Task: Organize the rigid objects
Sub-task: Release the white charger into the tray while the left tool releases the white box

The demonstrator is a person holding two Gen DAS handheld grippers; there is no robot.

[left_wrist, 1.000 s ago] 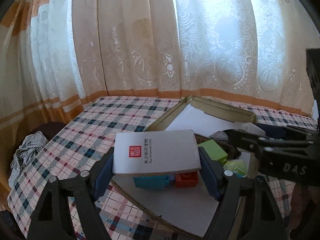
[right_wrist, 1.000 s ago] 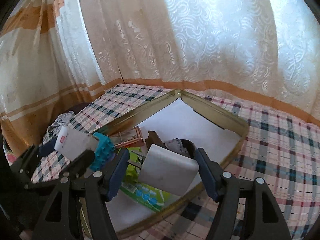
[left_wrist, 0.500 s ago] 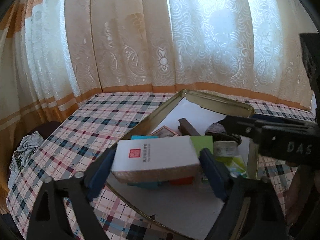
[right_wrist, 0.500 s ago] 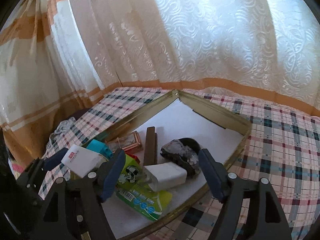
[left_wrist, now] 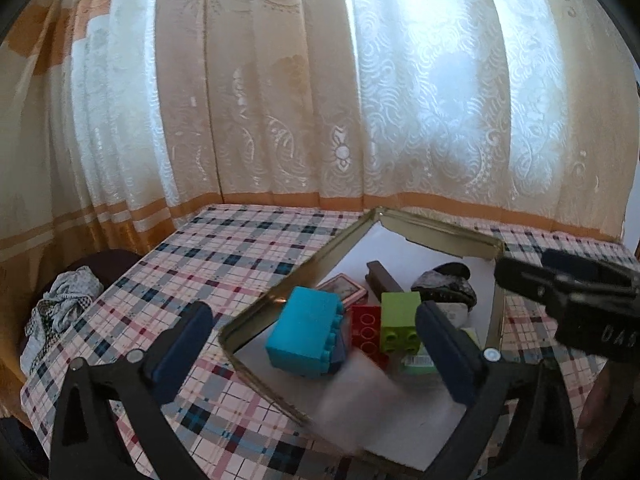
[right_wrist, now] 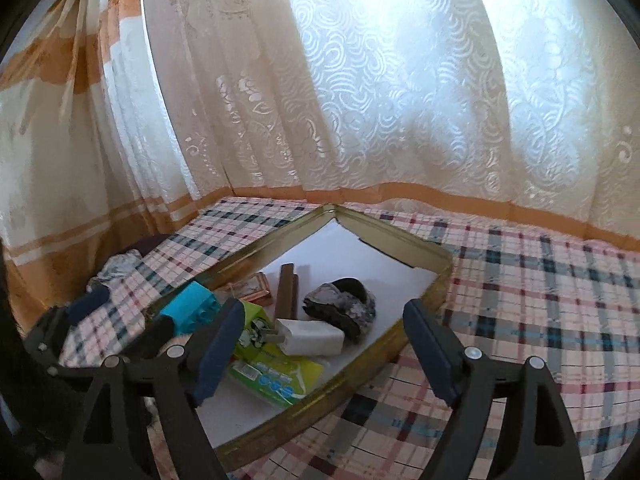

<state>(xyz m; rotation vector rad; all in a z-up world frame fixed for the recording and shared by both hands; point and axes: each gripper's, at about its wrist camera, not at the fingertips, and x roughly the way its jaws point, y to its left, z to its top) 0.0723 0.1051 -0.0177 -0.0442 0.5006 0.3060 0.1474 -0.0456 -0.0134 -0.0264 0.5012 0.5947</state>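
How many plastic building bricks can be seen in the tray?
3, all in the gold-rimmed tray: blue brick nearest its left rim, red brick in the middle, green brick rightmost. Others may be hidden behind them.

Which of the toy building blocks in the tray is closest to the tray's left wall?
The blue toy building block. It sits right beside the gold metal tray's left wall, while the red block and green block lie further right, towards the middle.
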